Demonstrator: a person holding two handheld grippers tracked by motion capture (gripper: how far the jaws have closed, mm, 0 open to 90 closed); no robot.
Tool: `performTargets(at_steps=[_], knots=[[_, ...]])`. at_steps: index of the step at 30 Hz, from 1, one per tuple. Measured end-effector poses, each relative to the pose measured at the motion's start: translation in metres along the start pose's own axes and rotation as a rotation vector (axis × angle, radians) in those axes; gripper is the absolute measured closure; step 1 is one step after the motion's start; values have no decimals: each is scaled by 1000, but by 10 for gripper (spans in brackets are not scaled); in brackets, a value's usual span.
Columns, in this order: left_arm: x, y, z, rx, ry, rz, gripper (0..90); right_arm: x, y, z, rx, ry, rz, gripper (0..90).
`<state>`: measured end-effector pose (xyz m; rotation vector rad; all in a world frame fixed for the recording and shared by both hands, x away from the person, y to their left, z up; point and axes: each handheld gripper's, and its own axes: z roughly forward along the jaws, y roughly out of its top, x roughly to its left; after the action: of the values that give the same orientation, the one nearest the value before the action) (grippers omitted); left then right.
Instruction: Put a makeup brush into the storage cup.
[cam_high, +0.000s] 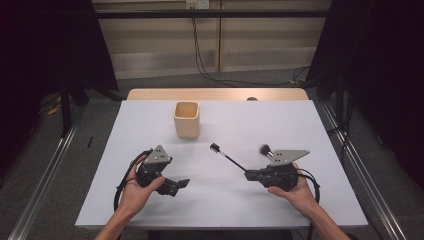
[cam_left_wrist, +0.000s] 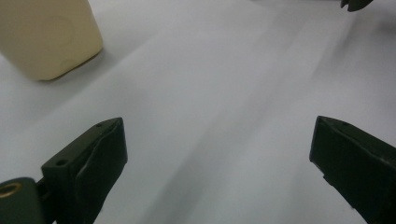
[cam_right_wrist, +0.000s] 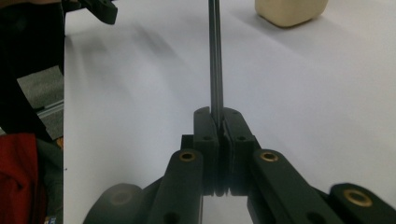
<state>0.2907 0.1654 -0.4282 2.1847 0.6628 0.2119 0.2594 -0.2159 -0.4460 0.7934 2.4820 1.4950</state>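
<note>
My right gripper is shut on the end of a thin black stick. The stick slants up and left over the table to a small black head. A second brush, with a dark fluffy tip, lies by that gripper's grey plate. A cream square cup stands upright at the table's middle back. Near the front left, my left gripper is open with nothing between its jaws, low over bare table.
The white table ends in a wooden strip at the back. Metal rails run along the floor on both sides, and cables hang by the far wall. Something red sits at the bottom left of the right gripper view.
</note>
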Motion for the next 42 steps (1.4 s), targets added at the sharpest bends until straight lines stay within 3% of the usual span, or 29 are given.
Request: performTargets(at_steps=[8,10,14,16,18,19,25,36,42], knots=[[1,-4,-1,-13,2,-5,42,1,-1,-5,-102,4,2,860],[-1,-3,-2,-34,23,-8,41,2,-1,-6,-121,4,-1,860],[0,-1,-3,-68,8,-23,37,2,0,-6,-146,6,-5,860],[-1,0,-1,-72,13,8,35,3,1,-5,-149,14,-9,860],[-4,0,0,-96,51,48,35,4,1,-4,-136,26,-16,860],[-5,1,2,-115,50,47,32,4,0,-3,-133,25,-19,860],[-10,4,7,-199,-22,18,31,6,2,-3,-148,33,-27,860],[-16,11,17,-320,-57,-14,60,6,4,-2,-161,31,-27,859],[-23,20,21,-345,-84,-5,49,6,4,-2,-167,32,-28,860]])
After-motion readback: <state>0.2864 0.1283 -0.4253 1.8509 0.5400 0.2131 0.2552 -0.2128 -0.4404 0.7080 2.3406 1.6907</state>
